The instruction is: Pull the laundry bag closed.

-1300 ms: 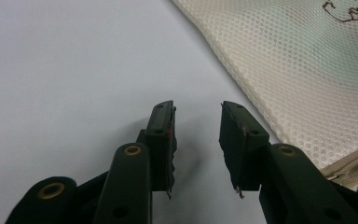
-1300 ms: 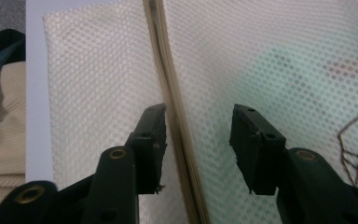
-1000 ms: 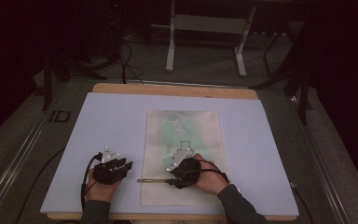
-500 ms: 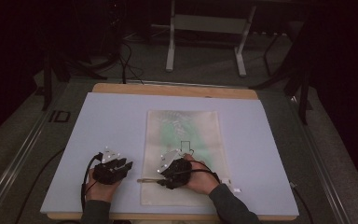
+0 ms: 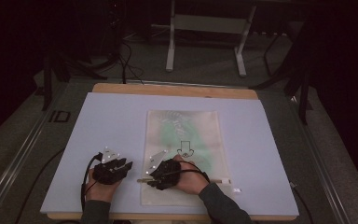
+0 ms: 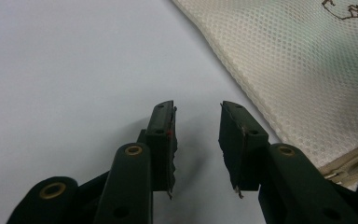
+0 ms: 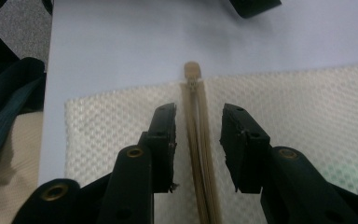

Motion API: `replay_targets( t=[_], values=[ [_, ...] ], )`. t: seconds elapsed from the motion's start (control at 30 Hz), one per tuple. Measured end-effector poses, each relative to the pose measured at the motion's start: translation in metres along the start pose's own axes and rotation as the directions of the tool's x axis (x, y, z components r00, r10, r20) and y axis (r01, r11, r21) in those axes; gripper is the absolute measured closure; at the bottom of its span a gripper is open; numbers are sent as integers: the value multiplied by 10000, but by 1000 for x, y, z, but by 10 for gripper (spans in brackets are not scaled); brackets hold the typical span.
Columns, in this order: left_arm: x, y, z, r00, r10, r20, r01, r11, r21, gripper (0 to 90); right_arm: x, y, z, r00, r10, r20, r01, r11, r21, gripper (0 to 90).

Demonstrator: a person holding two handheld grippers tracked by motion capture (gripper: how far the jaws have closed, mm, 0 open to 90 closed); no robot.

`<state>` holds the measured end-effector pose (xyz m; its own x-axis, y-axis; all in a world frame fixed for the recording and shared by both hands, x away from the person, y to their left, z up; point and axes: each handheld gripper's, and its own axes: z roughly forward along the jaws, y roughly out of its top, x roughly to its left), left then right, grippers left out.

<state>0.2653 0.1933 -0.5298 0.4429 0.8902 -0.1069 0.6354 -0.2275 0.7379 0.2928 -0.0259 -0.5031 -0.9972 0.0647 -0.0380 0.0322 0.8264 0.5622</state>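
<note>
Apparently right gripper (image 7: 197,149) astride mesh bag's zipper (image 7: 200,154).

Both grippers, left gripper (image 5: 113,164) and right gripper (image 5: 161,171), are black, each topped by a grey three-cornered plate and trailing a black cable. Their flat black fingers (image 6: 163,140) hang on arms with brass-ringed holes. Dark sleeves cover both forearms.

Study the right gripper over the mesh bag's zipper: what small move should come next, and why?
Probably lower the right gripper and close it on the zipper. Its jaws stand open, one on each side of the tan zipper line of the mesh bag, with the zipper's end just ahead. The left gripper is open over bare table.
</note>
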Motion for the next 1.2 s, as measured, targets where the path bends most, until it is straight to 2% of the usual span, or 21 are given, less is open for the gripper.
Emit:
replay_targets(
  t=[0.4,0.63,0.73,0.83,0.97,1.2],
  values=[
    [1,0,-1,10000,-15,0,15,10000,-32,651,-3,19,17,9996,-142,-230,144,9999,89,660],
    [4,0,-3,9999,-127,-48,126,9999,-99,651,-5,26,26,9994,-50,-350,54,9999,98,667],
    [5,0,-3,9998,-175,-81,174,9998,-122,651,-5,29,29,9994,-27,-342,32,9999,159,667],
    [5,0,-4,9998,-182,-84,181,9998,-120,651,-5,32,33,9995,-196,-251,203,9994,279,673],
    [5,0,-4,9998,-188,-78,187,9997,-140,651,-3,35,38,9993,-343,-176,352,9980,523,701],
    [5,0,-3,9998,-190,-78,189,9997,-122,651,-4,38,41,9995,-202,-250,218,9975,666,799]
  ],
)
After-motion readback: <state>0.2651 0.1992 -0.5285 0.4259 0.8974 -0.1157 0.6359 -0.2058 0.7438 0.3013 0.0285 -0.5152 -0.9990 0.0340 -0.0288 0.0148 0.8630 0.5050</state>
